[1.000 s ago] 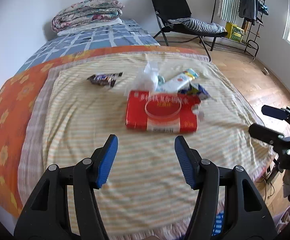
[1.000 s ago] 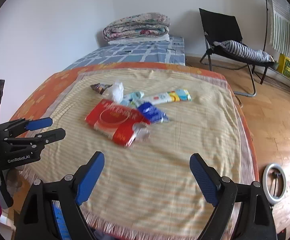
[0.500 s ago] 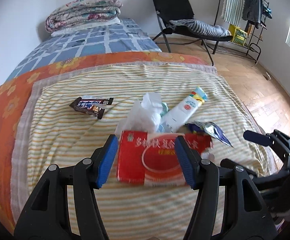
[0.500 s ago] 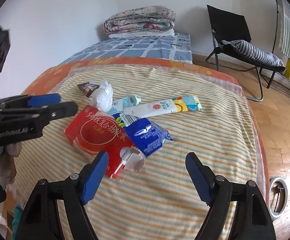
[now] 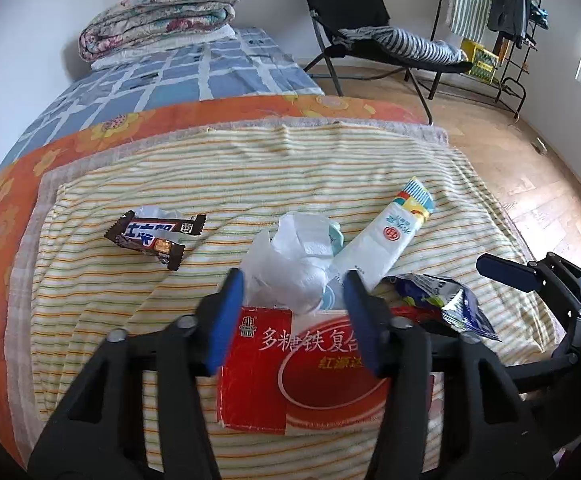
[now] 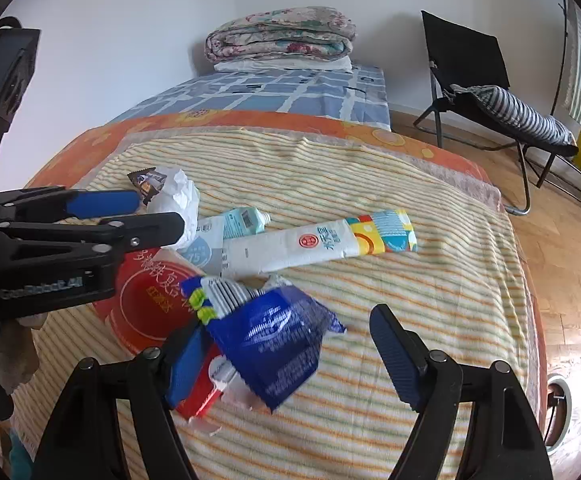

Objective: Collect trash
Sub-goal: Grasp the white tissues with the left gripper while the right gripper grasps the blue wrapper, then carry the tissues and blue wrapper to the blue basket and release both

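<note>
Trash lies on the striped blanket (image 5: 130, 320). A red box (image 5: 314, 364) sits under my open left gripper (image 5: 292, 320), whose fingers straddle a crumpled white tissue (image 5: 290, 264). A brown candy wrapper (image 5: 150, 236) lies to the left and a long white tube (image 5: 390, 232) to the right. My open right gripper (image 6: 290, 356) hangs over a blue foil packet (image 6: 274, 340); the red box (image 6: 142, 304), white tube (image 6: 318, 244), a small teal tube (image 6: 242, 220) and the tissue (image 6: 178, 200) lie beyond. The left gripper (image 6: 130, 216) shows at left.
The bed's orange and blue-check covers (image 5: 210, 76) extend behind, with folded quilts (image 5: 158, 16) at the wall. A black folding chair (image 5: 370, 32) and a clothes rack (image 5: 498, 20) stand on the wooden floor (image 5: 530, 168) at right.
Both grippers moved forward and down toward the trash pile. The left now straddles the tissue above the red box; the right now reaches the blue packet. Both stayed open.
</note>
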Demonstrator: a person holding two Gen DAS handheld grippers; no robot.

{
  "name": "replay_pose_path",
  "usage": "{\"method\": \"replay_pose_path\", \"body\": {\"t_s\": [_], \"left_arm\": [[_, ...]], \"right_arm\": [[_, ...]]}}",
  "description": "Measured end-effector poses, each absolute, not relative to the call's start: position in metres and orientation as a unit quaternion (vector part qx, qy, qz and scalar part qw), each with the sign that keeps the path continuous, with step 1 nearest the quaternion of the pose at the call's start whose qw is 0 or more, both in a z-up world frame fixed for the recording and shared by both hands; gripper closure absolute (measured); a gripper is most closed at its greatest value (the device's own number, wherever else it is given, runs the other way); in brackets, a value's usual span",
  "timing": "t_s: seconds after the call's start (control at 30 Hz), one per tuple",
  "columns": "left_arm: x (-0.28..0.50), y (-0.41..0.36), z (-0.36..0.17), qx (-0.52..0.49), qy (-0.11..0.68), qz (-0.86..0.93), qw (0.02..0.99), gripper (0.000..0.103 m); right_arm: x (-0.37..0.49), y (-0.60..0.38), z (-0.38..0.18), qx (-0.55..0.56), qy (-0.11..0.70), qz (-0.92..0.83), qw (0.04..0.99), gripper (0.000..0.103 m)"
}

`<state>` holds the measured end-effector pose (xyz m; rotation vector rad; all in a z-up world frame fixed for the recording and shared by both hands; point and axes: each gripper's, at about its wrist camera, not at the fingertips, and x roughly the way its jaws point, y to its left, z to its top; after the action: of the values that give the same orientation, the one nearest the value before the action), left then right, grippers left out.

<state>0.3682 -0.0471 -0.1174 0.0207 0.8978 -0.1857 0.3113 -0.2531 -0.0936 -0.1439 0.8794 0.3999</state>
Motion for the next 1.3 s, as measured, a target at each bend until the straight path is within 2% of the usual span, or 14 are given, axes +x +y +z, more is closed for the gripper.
{"method": "replay_pose_path", "body": {"t_s": [0.2, 0.23, 0.7, 0.9, 1.3], "left_arm": [[0.374, -0.042, -0.124, 0.009, 0.439, -0.084, 0.894, 0.079], [0.375, -0.041, -0.125, 0.008, 0.44, -0.083, 0.894, 0.081], [0.365, -0.024, -0.116, 0.001, 0.419, -0.074, 0.905, 0.089], [0.356, -0.018, -0.107, 0.001, 0.41, -0.074, 0.909, 0.089], [0.322, -0.003, -0.077, -0.01, 0.385, -0.079, 0.919, 0.089]], "right_arm": [[0.317, -0.253, -0.095, -0.058, 0.431, 0.21, 0.876, 0.053], [0.317, -0.254, -0.095, -0.057, 0.431, 0.211, 0.875, 0.055], [0.316, -0.277, -0.089, -0.017, 0.423, 0.205, 0.882, 0.082], [0.312, -0.287, -0.082, -0.004, 0.418, 0.202, 0.885, 0.086], [0.291, -0.298, -0.054, 0.011, 0.396, 0.196, 0.897, 0.087]]}}
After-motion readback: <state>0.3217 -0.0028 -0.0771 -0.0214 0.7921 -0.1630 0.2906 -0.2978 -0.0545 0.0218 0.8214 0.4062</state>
